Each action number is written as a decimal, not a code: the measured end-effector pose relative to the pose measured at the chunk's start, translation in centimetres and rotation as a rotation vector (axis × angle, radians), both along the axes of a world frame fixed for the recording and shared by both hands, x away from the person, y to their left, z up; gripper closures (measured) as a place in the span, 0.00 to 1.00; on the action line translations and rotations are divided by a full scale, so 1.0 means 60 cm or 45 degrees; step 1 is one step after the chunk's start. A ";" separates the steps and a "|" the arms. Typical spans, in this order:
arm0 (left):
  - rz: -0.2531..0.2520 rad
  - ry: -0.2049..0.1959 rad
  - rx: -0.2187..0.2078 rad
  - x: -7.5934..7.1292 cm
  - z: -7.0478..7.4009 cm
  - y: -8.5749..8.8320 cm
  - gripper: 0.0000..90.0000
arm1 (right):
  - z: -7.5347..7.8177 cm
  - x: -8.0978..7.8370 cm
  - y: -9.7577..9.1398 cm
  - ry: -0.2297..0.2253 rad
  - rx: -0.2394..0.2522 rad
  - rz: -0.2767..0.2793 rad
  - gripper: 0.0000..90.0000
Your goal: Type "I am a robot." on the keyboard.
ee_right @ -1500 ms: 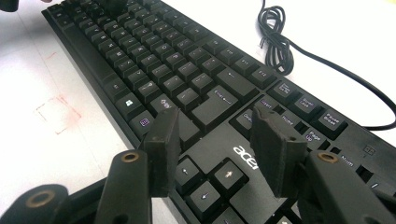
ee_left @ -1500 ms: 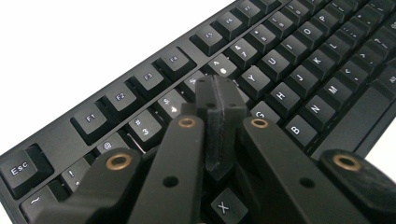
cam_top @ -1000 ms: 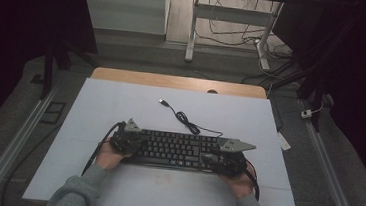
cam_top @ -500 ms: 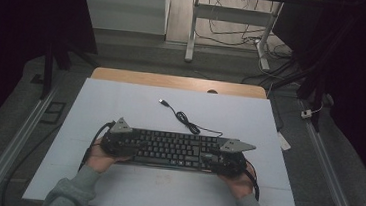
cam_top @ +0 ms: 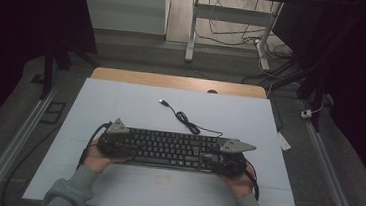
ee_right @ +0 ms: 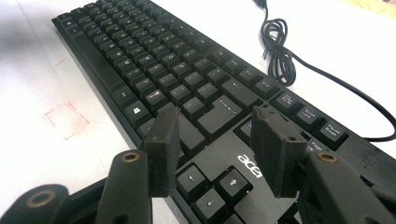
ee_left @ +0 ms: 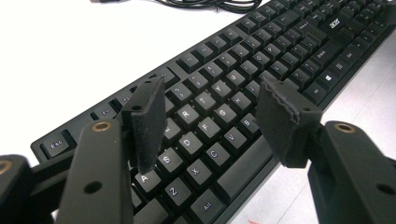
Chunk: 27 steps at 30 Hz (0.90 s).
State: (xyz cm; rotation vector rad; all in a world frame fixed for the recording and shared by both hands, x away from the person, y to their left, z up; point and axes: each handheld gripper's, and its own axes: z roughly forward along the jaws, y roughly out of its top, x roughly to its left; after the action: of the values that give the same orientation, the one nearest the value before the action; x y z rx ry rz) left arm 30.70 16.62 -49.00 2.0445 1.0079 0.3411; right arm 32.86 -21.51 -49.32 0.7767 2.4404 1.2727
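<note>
A black keyboard lies across the near middle of the white table, its black cable curling away to a USB plug. My left gripper is at the keyboard's left end and my right gripper at its right end. In the left gripper view my gripper hangs open over the letter keys; its jaws have just been opening, and nothing is pinched between them. In the right gripper view my gripper stands open above the enter and arrow keys, with the cable beyond.
A wooden strip borders the table's far edge. Metal rails run along both sides. Desk legs and loose cables stand on the floor behind. A faint red square is drawn on the table beside the keyboard.
My left gripper has slid a little to the left along the keyboard's left end and risen slightly. The right gripper and the keyboard have stayed where they were.
</note>
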 end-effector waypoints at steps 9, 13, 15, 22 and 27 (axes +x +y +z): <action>0.007 0.012 0.005 0.002 -0.003 0.001 0.46 | 0.001 0.001 0.005 -0.004 0.006 0.005 0.59; 0.010 0.016 0.007 0.002 -0.003 0.000 0.46 | 0.004 0.001 0.009 -0.008 0.001 0.007 0.59; 0.010 0.017 0.008 0.003 -0.004 -0.001 0.46 | 0.006 0.002 0.010 -0.008 0.003 0.009 0.59; 0.007 0.017 0.018 0.004 -0.005 -0.002 0.45 | 0.012 0.006 0.029 -0.002 0.028 0.023 0.60; 0.004 0.020 0.026 0.004 -0.006 -0.004 0.45 | 0.015 0.013 0.051 0.013 0.024 0.045 0.66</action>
State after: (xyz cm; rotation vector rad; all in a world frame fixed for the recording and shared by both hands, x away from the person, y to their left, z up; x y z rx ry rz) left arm 30.94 16.40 -49.38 2.0674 1.0211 0.3384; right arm 33.62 -18.47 -48.45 0.7500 2.4637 1.3091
